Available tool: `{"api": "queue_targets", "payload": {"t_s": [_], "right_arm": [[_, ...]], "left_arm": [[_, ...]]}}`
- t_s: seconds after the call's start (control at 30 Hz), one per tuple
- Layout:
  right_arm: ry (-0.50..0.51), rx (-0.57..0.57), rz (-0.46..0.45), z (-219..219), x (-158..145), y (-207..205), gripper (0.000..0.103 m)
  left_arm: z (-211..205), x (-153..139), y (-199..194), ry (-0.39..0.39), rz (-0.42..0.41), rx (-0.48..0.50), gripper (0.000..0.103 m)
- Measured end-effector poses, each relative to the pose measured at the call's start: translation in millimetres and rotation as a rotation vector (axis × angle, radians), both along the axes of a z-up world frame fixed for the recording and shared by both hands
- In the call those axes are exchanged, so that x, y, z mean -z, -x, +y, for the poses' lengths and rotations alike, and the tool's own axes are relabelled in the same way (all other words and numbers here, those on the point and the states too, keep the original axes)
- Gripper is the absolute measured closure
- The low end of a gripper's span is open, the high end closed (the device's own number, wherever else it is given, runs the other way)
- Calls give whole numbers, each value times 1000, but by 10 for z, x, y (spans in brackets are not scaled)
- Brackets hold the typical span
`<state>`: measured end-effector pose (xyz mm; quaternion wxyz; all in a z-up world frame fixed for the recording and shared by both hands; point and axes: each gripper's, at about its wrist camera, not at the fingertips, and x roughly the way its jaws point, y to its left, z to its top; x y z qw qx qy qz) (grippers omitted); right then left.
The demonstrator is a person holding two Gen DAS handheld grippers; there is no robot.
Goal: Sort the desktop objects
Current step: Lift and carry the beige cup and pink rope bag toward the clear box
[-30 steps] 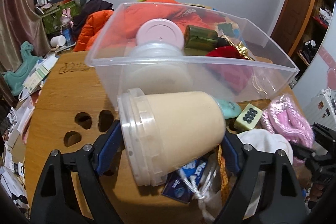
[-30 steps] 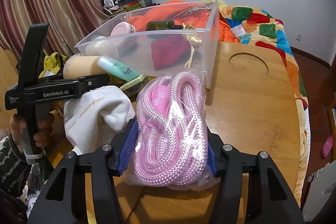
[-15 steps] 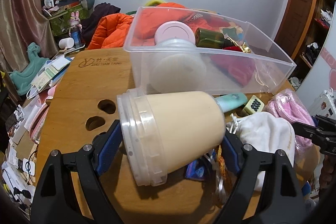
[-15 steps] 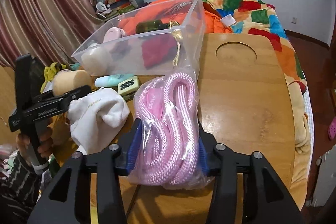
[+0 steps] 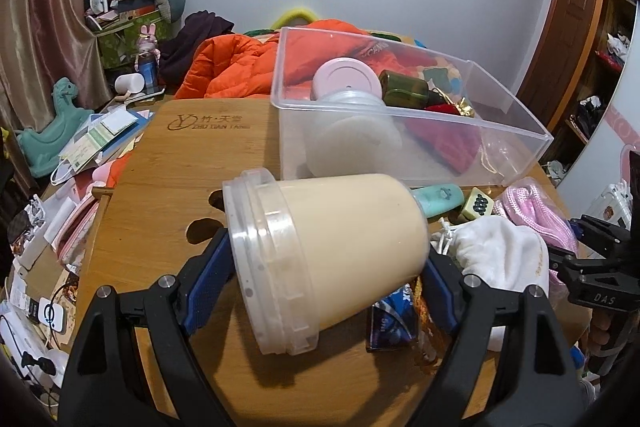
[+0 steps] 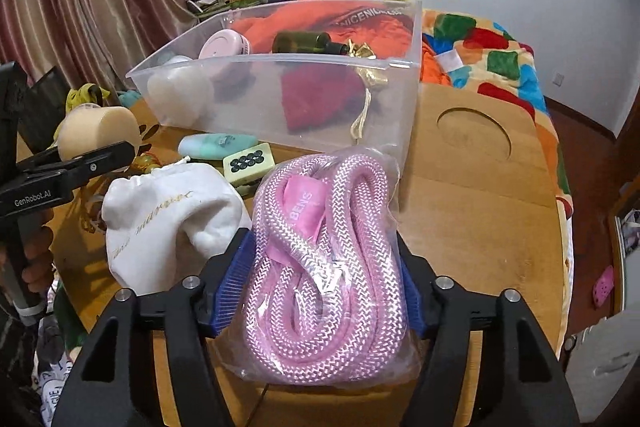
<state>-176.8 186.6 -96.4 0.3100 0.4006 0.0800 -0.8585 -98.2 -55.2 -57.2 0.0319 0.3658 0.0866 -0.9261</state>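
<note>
My left gripper [image 5: 324, 267] is shut on a beige tub [image 5: 344, 243] with a clear lid, held on its side above the wooden table [image 5: 168, 195]. The tub [image 6: 100, 131] also shows at the left in the right wrist view. A bag of pink rope [image 6: 320, 227] fills my right gripper [image 6: 324, 291]. Its jaws are opening, and the blue pads still touch the bag on both sides. Behind both stands a clear plastic bin [image 5: 400, 113], holding a pink-lidded jar [image 5: 346, 79], a green bottle [image 5: 404, 93] and a red cloth [image 6: 316, 95].
A white drawstring pouch [image 6: 168, 223], a mahjong tile [image 6: 249, 163] and a teal tube [image 6: 218, 146] lie between the grippers. Papers and clutter [image 5: 100, 139] crowd the table's left edge. A round cutout [image 6: 474, 139] marks the bare wood on the right; a bed lies beyond.
The left gripper has drawn back from the bin with the tub still in it. The right jaws stand a little wider around the rope bag than half a second ago.
</note>
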Motion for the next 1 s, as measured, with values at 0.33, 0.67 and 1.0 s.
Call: {"api": "queue_targets", "payload": {"t_s": [0.33,0.67,1.0], "right_arm": [[31,41,39,97,-116,-108,60],[104,67,65,244,-320,-200,62],[178,76,91,337,-523,-264,62]], "left_arm": [[-74,-106,-92,1,26,-17,19],[-90,-248,-129,-2,49,-7,19],[-99,-409,-20,-49,51,44,19]]}}
